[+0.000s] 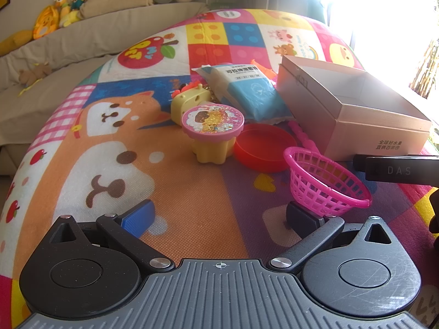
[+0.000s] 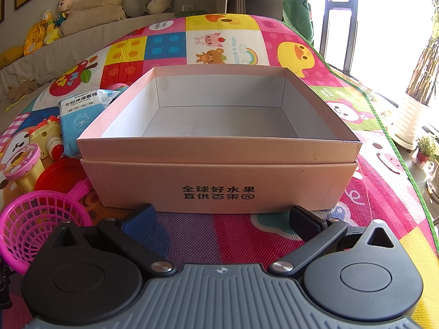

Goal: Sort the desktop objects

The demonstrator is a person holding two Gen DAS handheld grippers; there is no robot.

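Observation:
An open, empty cardboard box [image 2: 219, 175] stands on the colourful play mat; it also shows at the right of the left wrist view [image 1: 354, 115]. Left of it lie a pink plastic basket [image 1: 323, 183], a red dish [image 1: 260, 148], a yellow cup with a pink glitter lid [image 1: 212, 126], a yellow toy camera [image 1: 189, 98] and a blue-and-white cotton pack [image 1: 247, 87]. My left gripper [image 1: 219, 219] is open and empty, its right finger just under the basket. My right gripper [image 2: 221, 219] is open and empty in front of the box.
The mat [image 1: 178, 192] covers a raised surface. A sofa with plush toys [image 1: 65, 5] runs behind on the left. A bright window [image 2: 384, 27] and potted plants [image 2: 425, 148] are at the right. A pink handle [image 1: 301, 134] lies between dish and box.

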